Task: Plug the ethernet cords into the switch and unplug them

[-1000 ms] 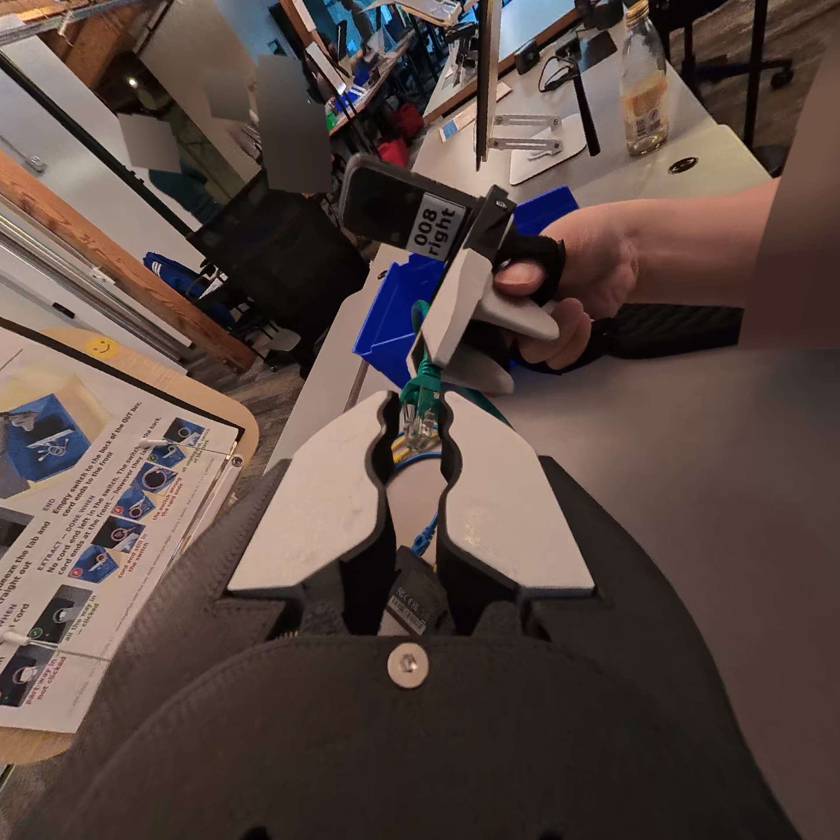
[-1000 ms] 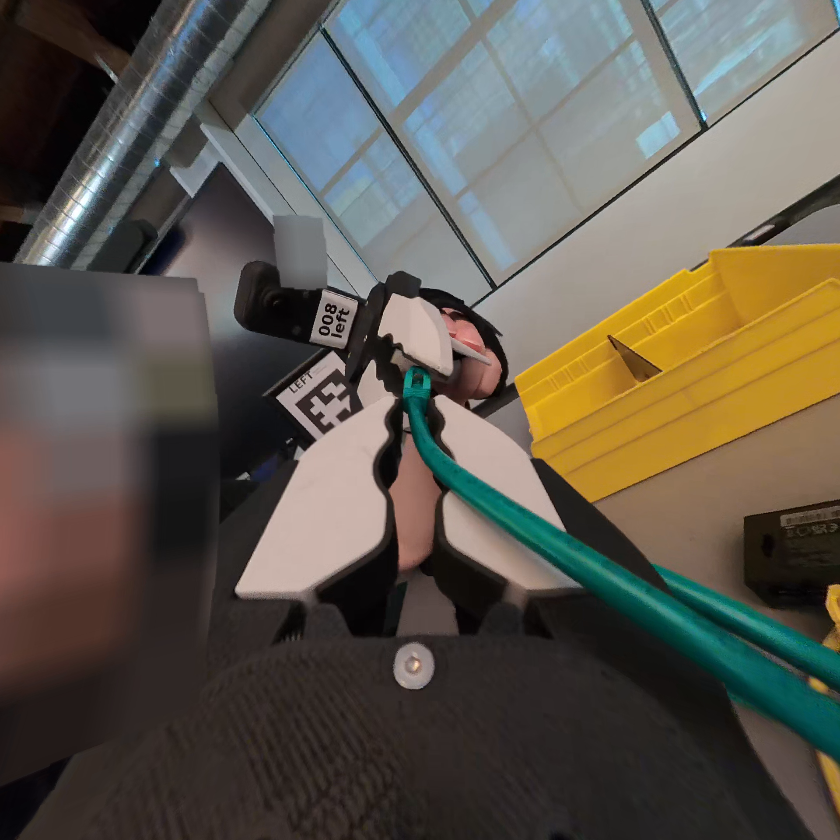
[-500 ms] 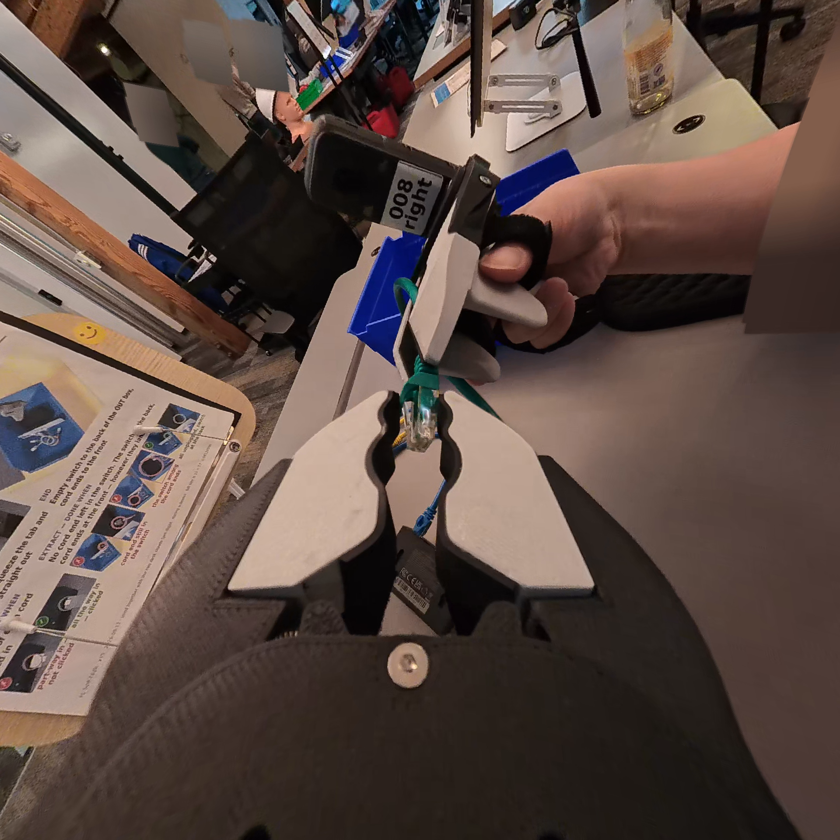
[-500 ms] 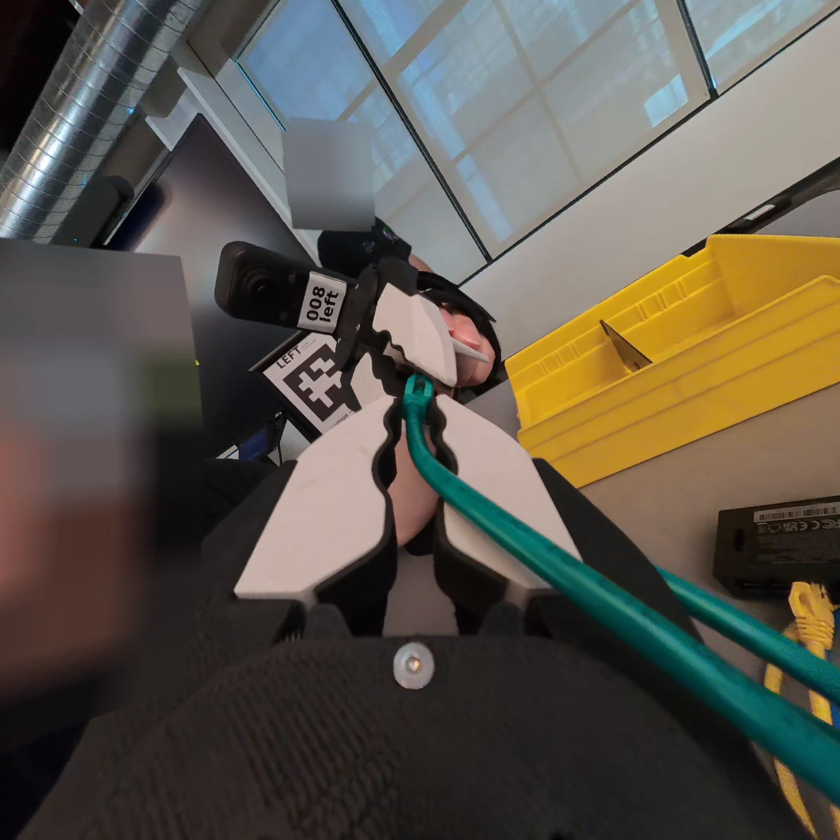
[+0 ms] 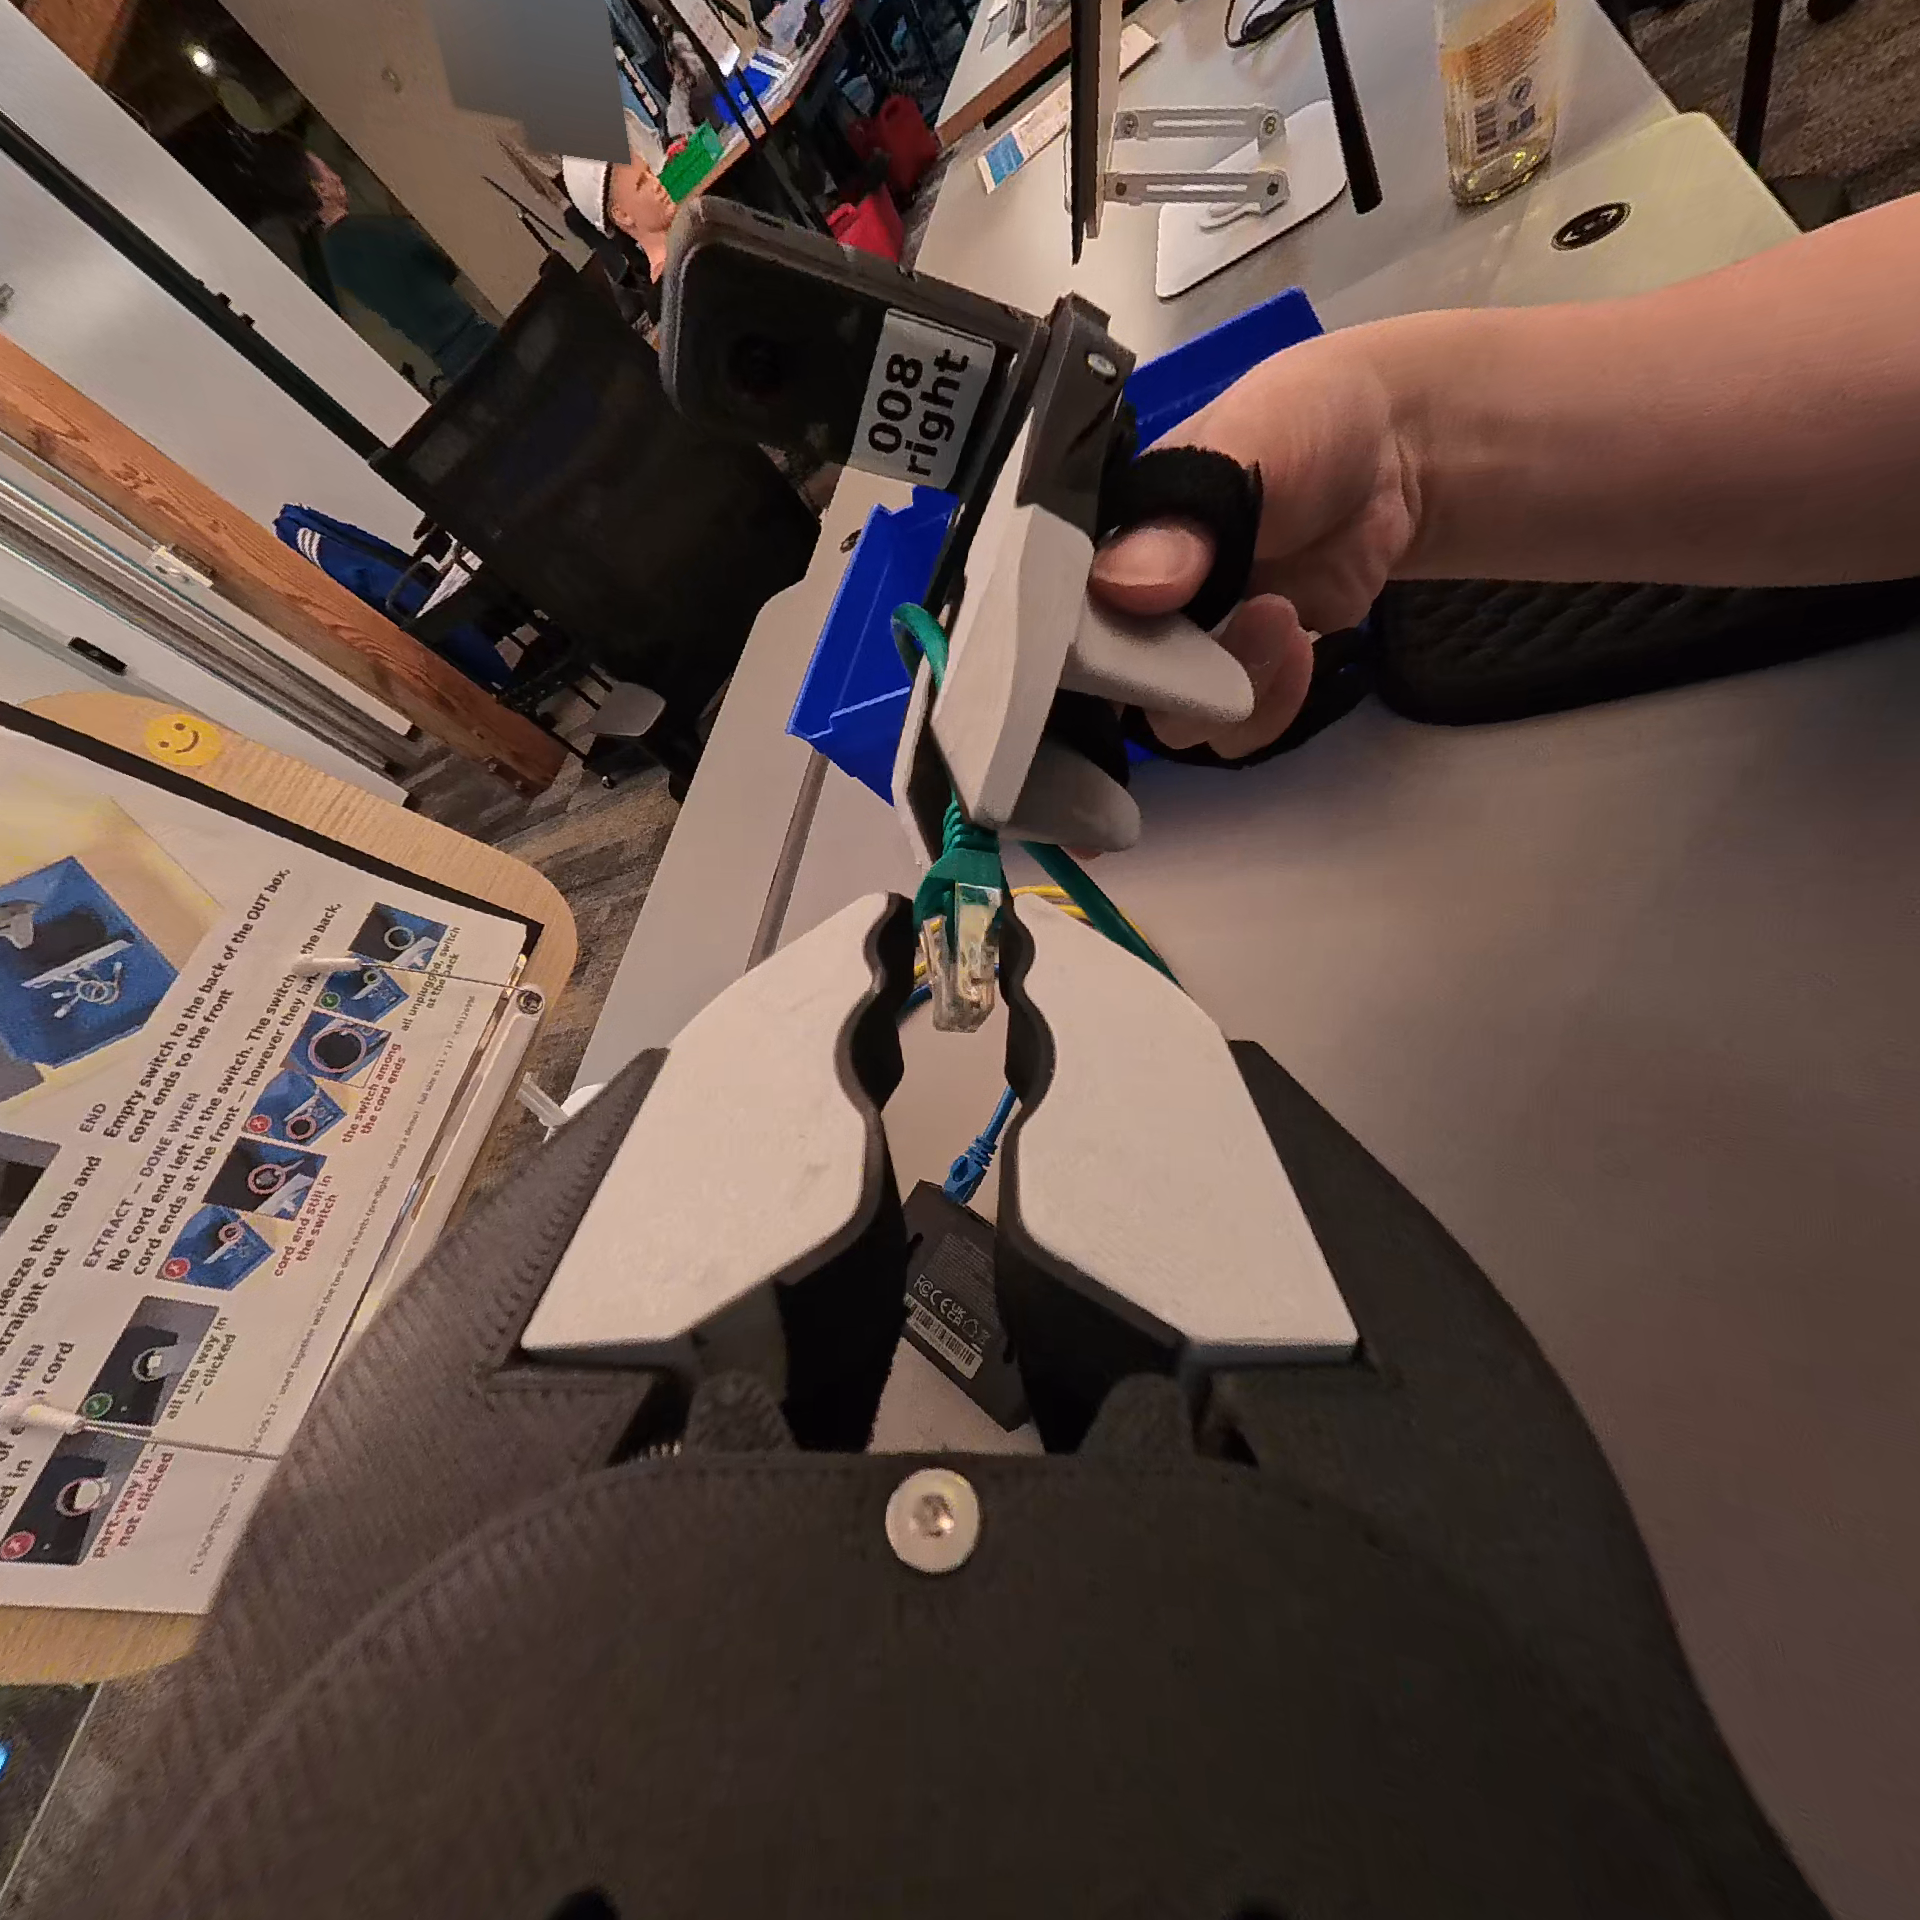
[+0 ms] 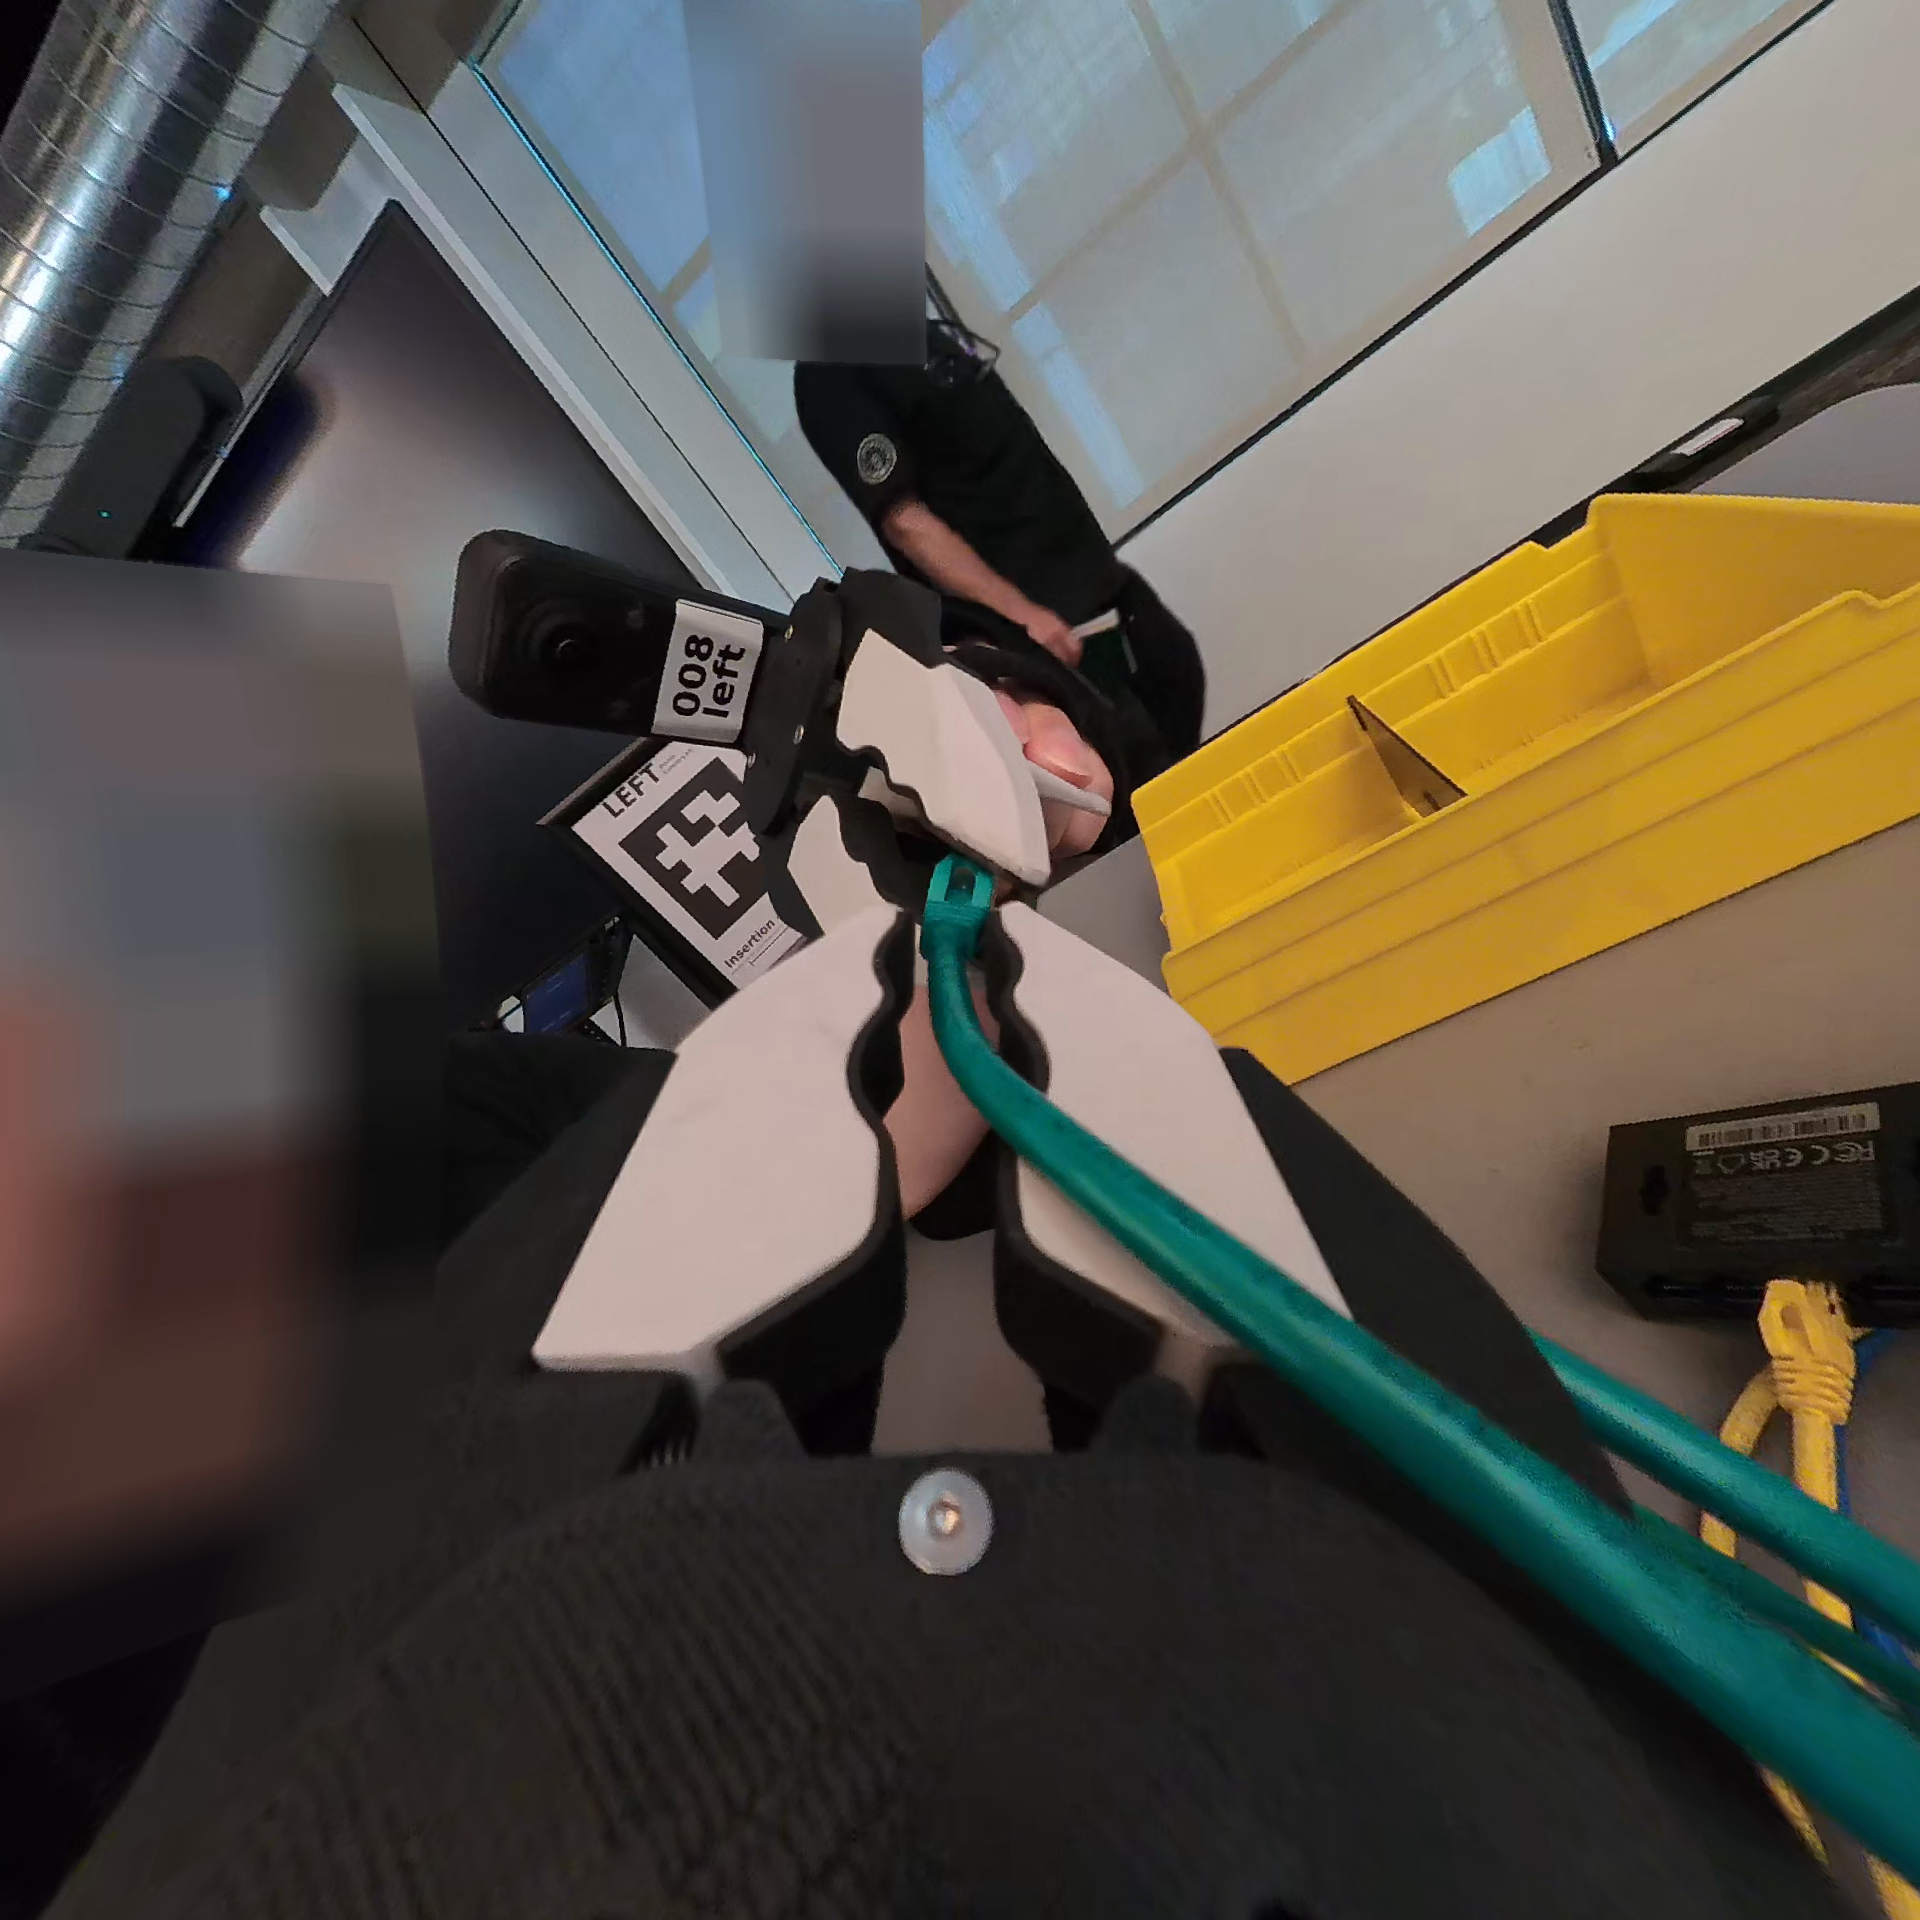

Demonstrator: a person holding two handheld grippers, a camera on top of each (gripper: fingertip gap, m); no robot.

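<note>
The right claw [image 6: 951, 920] is closed on the green ethernet cord [image 6: 1195, 1164] just behind its plug; the cord runs back between the two fingers and off to 4 o'clock in the right wrist view. In the left wrist view this claw [image 5: 940, 831] comes in from 1 o'clock, held by a hand [image 5: 1288, 561], and the clear plug [image 5: 961, 961] hangs from its tip, pointing down.

The left claw [image 5: 951, 925] is slightly parted, its tips on either side of the clear plug with a sliver of space on each side; whether they touch it cannot be told. It grips nothing firmly. Compared with a second ago, the right claw has dropped a little and the plug sits deeper between the left claw's tips, where before only its end reached them.

Below, through the gap in the left claw, the black switch [image 5: 961, 1309] lies on the grey tabletop [image 5: 1558, 935] with a blue cord [image 5: 982, 1143] at its near edge. In the right wrist view the switch [image 6: 1766, 1195] is at 3 o'clock, farther into view than before, a yellow cord [image 6: 1803, 1351] plugged into its front. A yellow bin [image 6: 1507, 831] stands at 2 o'clock, a blue bin [image 5: 862, 644] behind the right claw at 12 o'clock in the left wrist view, and an instruction sheet [image 5: 208, 1195] lies at 9 o'clock.
</note>
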